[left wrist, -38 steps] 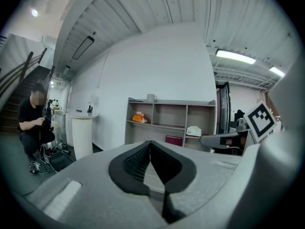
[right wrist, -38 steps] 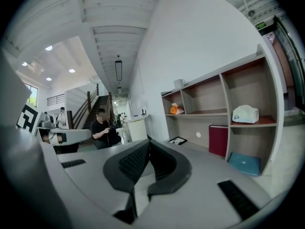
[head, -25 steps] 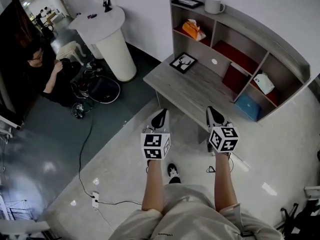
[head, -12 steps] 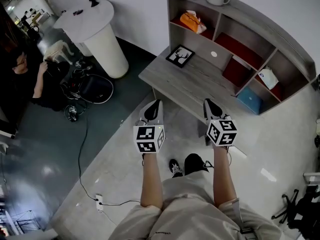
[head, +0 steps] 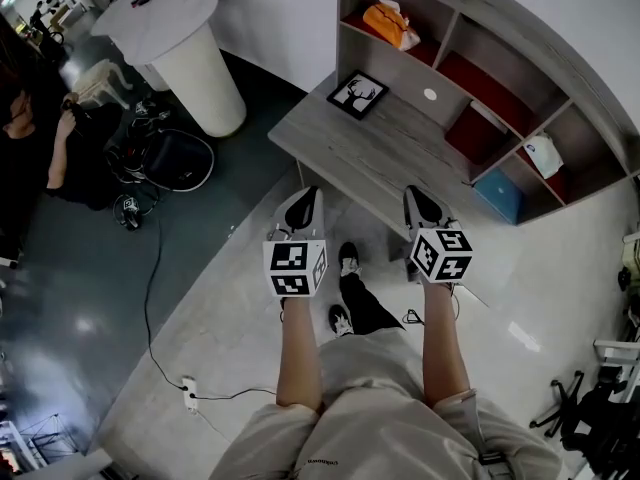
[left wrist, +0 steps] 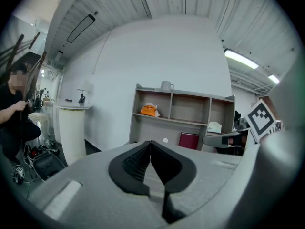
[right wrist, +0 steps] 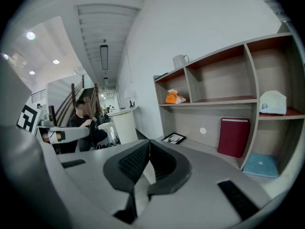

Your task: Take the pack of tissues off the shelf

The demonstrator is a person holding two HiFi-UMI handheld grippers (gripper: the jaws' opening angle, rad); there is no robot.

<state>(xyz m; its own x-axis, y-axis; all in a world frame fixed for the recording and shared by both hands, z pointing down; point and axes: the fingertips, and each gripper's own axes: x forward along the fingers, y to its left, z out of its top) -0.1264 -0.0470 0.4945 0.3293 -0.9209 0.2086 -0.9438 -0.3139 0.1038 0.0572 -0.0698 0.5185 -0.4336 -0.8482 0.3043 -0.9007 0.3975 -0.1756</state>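
The pack of tissues (head: 388,22) lies in the upper left compartment of the shelf (head: 395,68), well away from me. My left claw (left wrist: 150,143) and right claw (right wrist: 149,143) are both closed tight on nothing, short of the bench (head: 380,158). I judge this the approach. Next, one claw must open and reach in.

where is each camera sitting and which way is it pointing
Head view: on the person's head, looking steeply down at the desk; shows forearms, legs, left hand-held gripper and right hand-held gripper.
Left gripper view: rides the left one, facing the shelf over its shut jaws; right one at right.
Right gripper view: rides the right one, facing the shelf obliquely; left one at left.
Shared: all three show the orange tissue pack.
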